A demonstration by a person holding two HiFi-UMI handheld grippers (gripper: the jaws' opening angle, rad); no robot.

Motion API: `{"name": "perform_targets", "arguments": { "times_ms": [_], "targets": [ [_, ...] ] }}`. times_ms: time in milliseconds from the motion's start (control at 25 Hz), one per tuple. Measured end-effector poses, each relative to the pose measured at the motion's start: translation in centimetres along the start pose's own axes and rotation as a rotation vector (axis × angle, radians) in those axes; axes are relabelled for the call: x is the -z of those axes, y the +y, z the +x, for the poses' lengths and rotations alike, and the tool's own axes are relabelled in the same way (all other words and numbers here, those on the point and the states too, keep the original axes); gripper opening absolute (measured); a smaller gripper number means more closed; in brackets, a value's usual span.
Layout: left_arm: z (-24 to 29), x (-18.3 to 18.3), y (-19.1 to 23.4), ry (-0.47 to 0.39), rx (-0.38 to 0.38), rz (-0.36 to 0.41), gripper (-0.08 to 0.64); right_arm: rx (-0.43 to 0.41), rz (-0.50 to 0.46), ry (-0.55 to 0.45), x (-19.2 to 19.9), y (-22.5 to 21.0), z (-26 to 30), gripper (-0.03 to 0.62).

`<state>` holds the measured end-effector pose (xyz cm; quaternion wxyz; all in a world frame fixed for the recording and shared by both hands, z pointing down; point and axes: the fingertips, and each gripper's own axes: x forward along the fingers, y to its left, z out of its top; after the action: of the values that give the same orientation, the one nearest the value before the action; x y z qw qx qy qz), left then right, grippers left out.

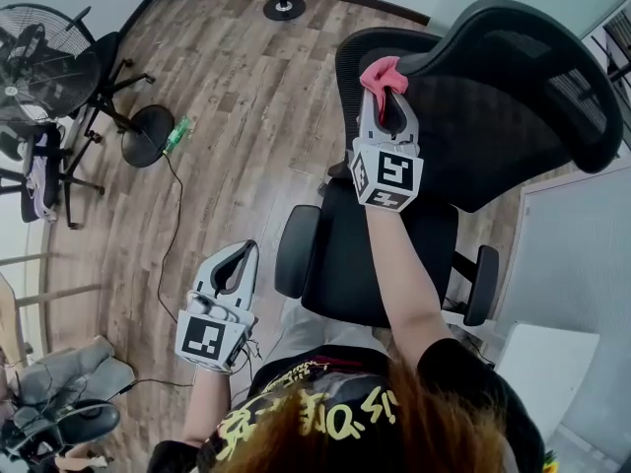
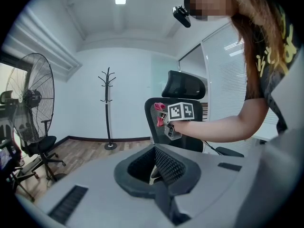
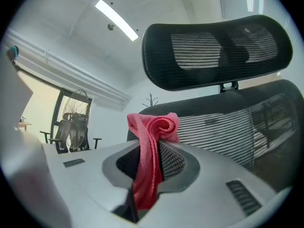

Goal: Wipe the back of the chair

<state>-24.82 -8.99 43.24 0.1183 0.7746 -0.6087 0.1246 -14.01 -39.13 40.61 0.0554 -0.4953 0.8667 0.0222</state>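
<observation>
A black mesh office chair [image 1: 493,136] stands in front of me, its seat [image 1: 365,264] toward my body. My right gripper [image 1: 386,95] is raised against the left edge of the backrest, shut on a pink cloth [image 1: 383,73]. In the right gripper view the cloth [image 3: 152,132] bunches above the jaws, close to the ribbed backrest [image 3: 228,122] below the headrest [image 3: 216,51]. My left gripper [image 1: 240,254] hangs low at the left of the seat, shut with nothing in it. The left gripper view shows the chair [image 2: 183,110] and the cloth [image 2: 159,107] held at it.
A standing fan [image 1: 39,62] and a small black chair [image 1: 104,77] stand at the far left on the wood floor, with a green bottle [image 1: 177,134] and a cable nearby. A coat stand base [image 1: 284,6] is at the back. A white partition [image 1: 567,264] runs close on the right.
</observation>
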Motion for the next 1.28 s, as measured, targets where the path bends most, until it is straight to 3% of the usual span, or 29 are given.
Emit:
{"name": "perform_targets", "arguments": {
  "times_ms": [960, 1280],
  "targets": [
    [-0.7, -0.8, 1.4, -0.008, -0.005, 0.000, -0.006, -0.163, 0.011, 0.043, 0.4, 8.2, 2.4, 0.061],
    [-0.2, -1.2, 0.4, -0.022, 0.010, -0.005, -0.006, -0.234, -0.004, 0.027, -1.1, 8.9, -0.3, 0.060]
  ]
}}
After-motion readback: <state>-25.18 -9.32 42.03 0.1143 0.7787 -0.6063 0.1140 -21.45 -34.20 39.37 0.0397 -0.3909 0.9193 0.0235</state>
